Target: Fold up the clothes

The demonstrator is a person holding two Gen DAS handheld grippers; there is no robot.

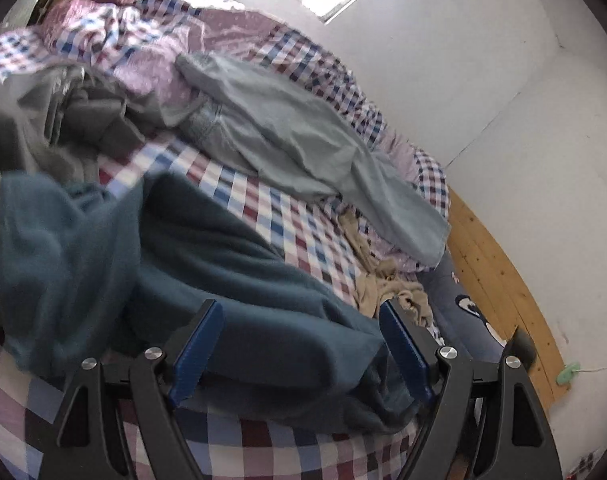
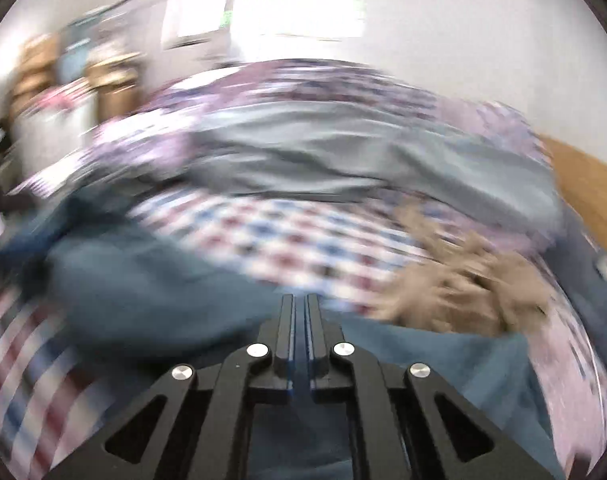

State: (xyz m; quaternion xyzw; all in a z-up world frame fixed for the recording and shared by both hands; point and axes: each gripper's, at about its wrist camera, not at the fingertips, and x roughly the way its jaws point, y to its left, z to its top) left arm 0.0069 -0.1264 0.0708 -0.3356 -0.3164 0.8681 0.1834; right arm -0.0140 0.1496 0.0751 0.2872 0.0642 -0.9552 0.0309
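Observation:
A dark teal garment (image 1: 207, 264) lies bunched on the checked bed sheet (image 1: 287, 220). My left gripper (image 1: 299, 306) is open, and a thick fold of the teal garment lies between its blue pads (image 1: 199, 344). The right wrist view is heavily blurred. There my right gripper (image 2: 300, 300) is shut, its fingers (image 2: 286, 320) meeting right at the far edge of the teal garment (image 2: 151, 292), which spreads out under it on both sides.
Pale grey-blue trousers (image 1: 303, 140) stretch across the bed behind. A crumpled beige garment (image 1: 383, 280) lies at the right, and a grey garment (image 1: 83, 120) at the left. A pink quilt (image 1: 151, 76) is heaped at the back. A navy printed cushion (image 1: 463, 308) and wooden boards (image 1: 491, 248) border the white wall.

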